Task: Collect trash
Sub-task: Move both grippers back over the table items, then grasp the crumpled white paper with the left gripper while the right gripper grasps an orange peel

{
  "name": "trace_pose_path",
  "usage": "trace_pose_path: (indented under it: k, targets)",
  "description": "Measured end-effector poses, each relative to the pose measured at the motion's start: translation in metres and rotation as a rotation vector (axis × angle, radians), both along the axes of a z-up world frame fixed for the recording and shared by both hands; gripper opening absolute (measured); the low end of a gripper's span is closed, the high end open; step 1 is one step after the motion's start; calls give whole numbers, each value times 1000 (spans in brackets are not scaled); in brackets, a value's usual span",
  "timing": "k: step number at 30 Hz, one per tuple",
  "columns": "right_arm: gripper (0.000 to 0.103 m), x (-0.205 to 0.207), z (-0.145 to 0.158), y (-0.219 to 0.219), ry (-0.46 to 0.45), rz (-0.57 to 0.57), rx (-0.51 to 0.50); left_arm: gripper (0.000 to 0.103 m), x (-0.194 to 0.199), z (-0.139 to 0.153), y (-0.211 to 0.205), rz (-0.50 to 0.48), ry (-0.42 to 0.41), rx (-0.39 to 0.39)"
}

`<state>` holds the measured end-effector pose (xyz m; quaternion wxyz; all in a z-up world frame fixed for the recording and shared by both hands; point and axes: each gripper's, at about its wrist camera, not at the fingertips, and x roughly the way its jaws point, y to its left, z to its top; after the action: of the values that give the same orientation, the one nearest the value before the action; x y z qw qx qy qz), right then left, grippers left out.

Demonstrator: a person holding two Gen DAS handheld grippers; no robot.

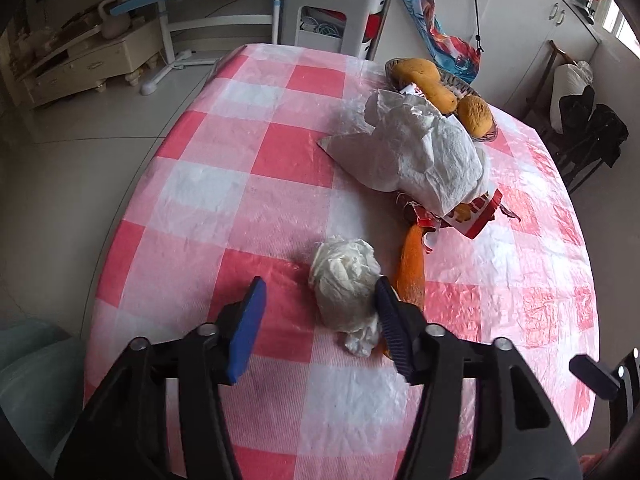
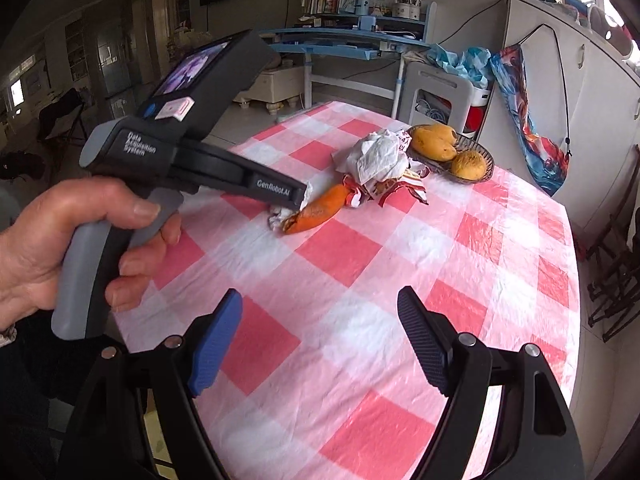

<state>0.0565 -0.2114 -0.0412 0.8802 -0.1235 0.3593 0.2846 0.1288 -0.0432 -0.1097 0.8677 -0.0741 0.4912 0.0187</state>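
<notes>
A crumpled white tissue ball (image 1: 346, 280) lies on the pink-and-white checked table (image 1: 208, 208). My left gripper (image 1: 320, 304) is open around it, its right finger touching the ball. An orange peel strip (image 1: 412, 268) lies just right of the ball; it also shows in the right wrist view (image 2: 320, 208). Behind it, a large white crumpled tissue (image 1: 424, 152) lies over a red-and-white torn wrapper (image 1: 476, 216). My right gripper (image 2: 320, 328) is open and empty over the near part of the table (image 2: 360, 280). The left gripper's body hides most of the ball in that view.
A wicker dish (image 1: 486, 132) with orange-yellow fruits (image 1: 424, 80) stands at the far right of the table, also in the right wrist view (image 2: 472, 152). White cabinets (image 2: 580, 92) stand to the right. A blue desk (image 2: 344, 40) and a stool (image 1: 332, 12) stand beyond the table.
</notes>
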Motion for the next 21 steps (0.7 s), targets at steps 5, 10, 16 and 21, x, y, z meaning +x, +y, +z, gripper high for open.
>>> trace_pose_path:
  k: [5, 10, 16, 21]
  targets:
    - [76, 27, -3, 3, 25, -40, 71, 21, -2, 13, 4, -35, -17, -22]
    - [71, 49, -9, 14, 59, -62, 114, 21, -9, 26, 18, -25, -34, -49]
    - [68, 58, -15, 31, 73, -46, 106, 21, -16, 33, 13, -62, -57, -3]
    - [63, 64, -19, 38, 80, -43, 87, 21, -15, 37, 9, -77, -66, 17]
